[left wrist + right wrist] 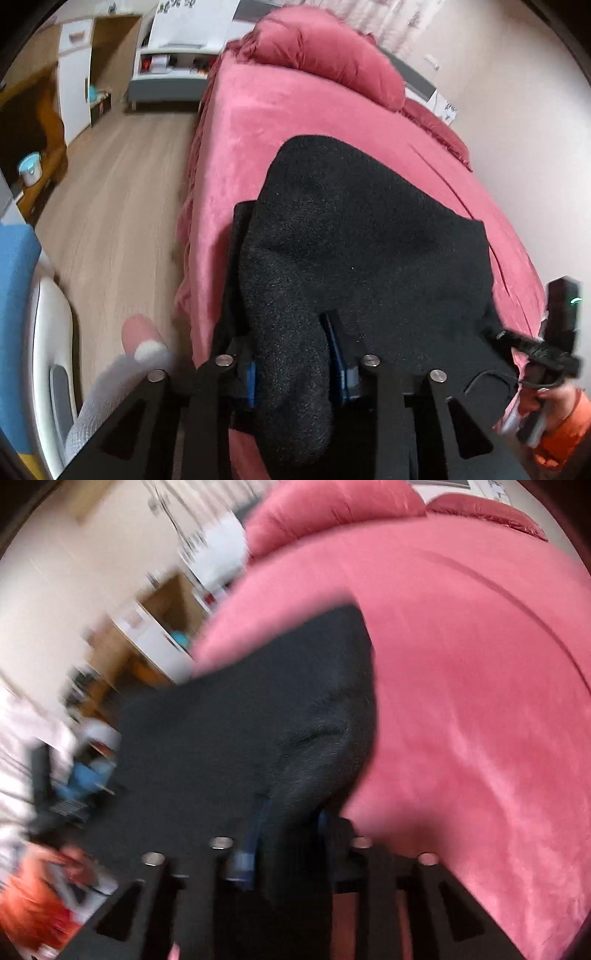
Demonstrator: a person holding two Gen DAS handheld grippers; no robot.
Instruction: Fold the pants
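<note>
Left gripper point(291, 354) is clamped on a thick bunch of the black pants point(369, 236), which hang over the pink bed point(266, 122). Right gripper point(288, 834) pinches the fabric too, its view blurred.

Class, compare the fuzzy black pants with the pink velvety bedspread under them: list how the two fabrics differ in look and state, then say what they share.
1. The fuzzy black pants are dark and matte; the pink velvety bedspread is bright with a soft sheen.
2. The pants are bunched into folds at the near edge, where both grippers clamp them; the bedspread lies spread and nearly smooth.
3. The pants cover only a patch; the bedspread covers the whole bed.
Both are soft textiles.
</note>
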